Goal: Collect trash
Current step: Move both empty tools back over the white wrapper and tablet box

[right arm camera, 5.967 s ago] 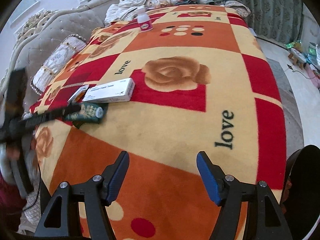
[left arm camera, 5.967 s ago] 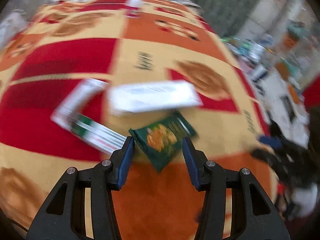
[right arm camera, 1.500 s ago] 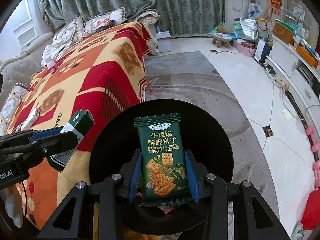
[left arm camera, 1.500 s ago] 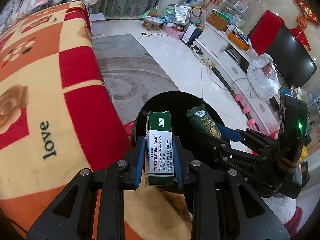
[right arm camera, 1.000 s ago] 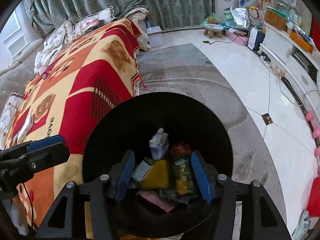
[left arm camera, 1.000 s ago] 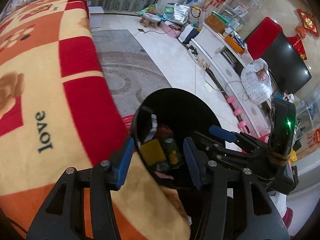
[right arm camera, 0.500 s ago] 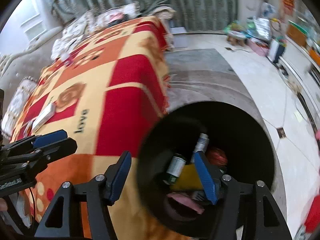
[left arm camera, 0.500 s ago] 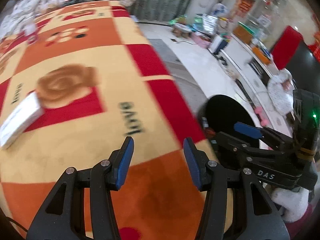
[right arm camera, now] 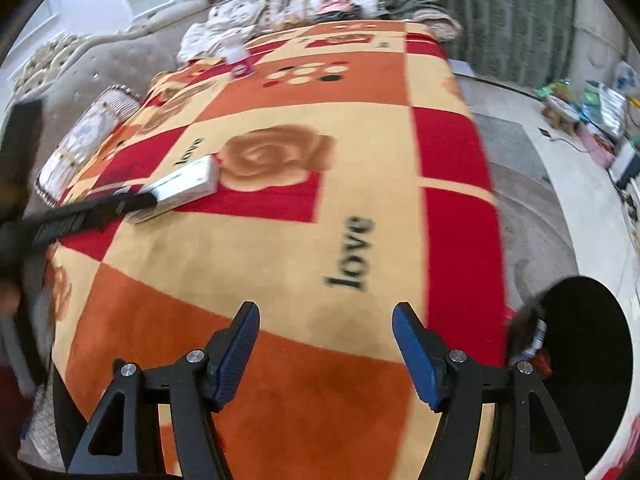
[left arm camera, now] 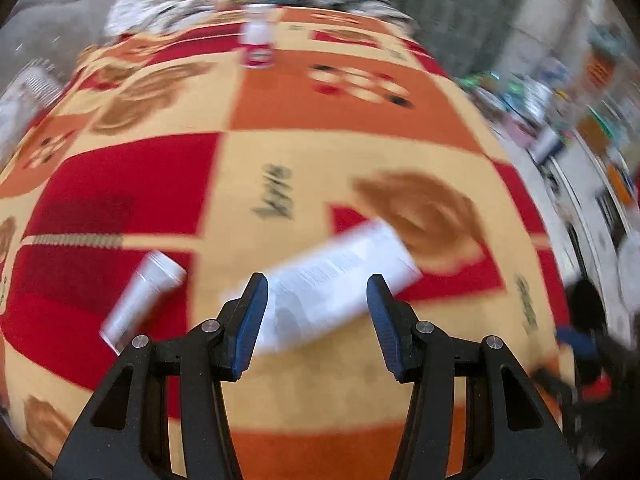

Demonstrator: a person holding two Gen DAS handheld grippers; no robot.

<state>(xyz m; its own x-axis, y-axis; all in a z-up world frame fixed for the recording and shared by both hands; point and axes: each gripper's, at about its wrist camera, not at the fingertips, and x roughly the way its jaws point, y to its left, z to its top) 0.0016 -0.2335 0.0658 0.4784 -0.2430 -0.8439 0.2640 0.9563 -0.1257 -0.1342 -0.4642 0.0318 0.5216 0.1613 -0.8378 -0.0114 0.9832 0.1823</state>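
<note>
With its blue pads spread wide and nothing between them, the left gripper (left arm camera: pixel 316 312) hangs just short of the white carton (left arm camera: pixel 336 280) lying flat on the patterned blanket (left arm camera: pixel 360 392). To take it cleanly, line the fingers across the carton's narrow side and press down into the soft cloth before squeezing. A white tube (left arm camera: pixel 142 300) lies just beside it. Equally wide and empty, the right gripper (right arm camera: pixel 326 344) hovers over bare blanket, the black bin (right arm camera: pixel 588 340) near its right.

fuzzy matt blanket (right arm camera: pixel 360 160) is covering the bed, a white cardboard box (left arm camera: pixel 336 276) lying on it, black bin (right arm camera: pixel 588 344) gleaming glossy.
</note>
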